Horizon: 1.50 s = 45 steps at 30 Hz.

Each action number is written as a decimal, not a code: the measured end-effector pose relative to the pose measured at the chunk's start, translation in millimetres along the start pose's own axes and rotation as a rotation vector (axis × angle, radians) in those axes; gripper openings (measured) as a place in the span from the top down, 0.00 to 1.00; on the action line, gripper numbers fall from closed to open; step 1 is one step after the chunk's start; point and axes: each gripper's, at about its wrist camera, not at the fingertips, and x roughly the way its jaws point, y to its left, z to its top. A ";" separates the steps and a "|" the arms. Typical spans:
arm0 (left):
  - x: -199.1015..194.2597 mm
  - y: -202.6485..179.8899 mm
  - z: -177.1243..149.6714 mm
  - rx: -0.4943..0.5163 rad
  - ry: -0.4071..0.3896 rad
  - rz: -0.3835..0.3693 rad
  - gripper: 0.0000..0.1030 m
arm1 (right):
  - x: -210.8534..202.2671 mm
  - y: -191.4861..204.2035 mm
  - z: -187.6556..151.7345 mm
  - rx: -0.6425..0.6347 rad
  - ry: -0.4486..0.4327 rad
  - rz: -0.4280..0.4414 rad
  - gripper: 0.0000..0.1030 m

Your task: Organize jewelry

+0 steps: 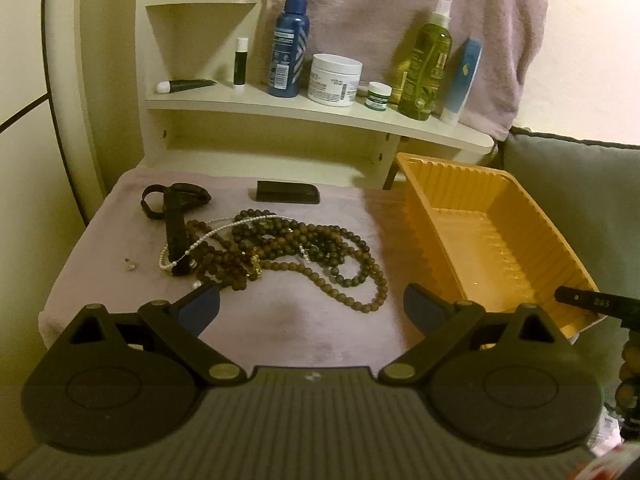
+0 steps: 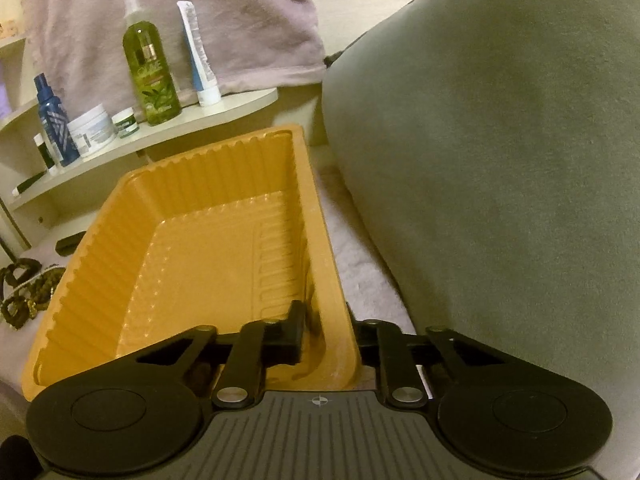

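Necklaces [image 1: 280, 252] lie left of the yellow tray [image 1: 480, 240].
Your right gripper [image 2: 324, 332] jaws pinch the tray's wall; left gripper [image 1: 312, 308] jaws gape wide, necklaces just ahead.

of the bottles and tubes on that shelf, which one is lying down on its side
The dark green tube with the white cap, at the shelf's left end. It lies flat, while the blue spray bottle, green spray bottle and others stand upright.

Towel-covered table [image 1: 100, 280]: bead necklaces [image 1: 304, 252], orange tray [image 1: 440, 200], black case [image 1: 287, 192]
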 end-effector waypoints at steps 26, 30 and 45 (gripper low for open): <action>22.3 89.3 -3.2 0.106 -0.032 0.168 0.27 | -42.9 41.6 13.8 -0.126 -0.085 -0.152 0.96; 40.4 105.3 -0.2 0.142 -0.015 0.199 0.55 | -42.9 47.4 16.4 -0.144 -0.088 -0.172 0.95; 76.2 128.8 -4.9 0.134 0.005 0.204 0.94 | -43.8 56.4 20.5 -0.187 -0.068 -0.208 0.95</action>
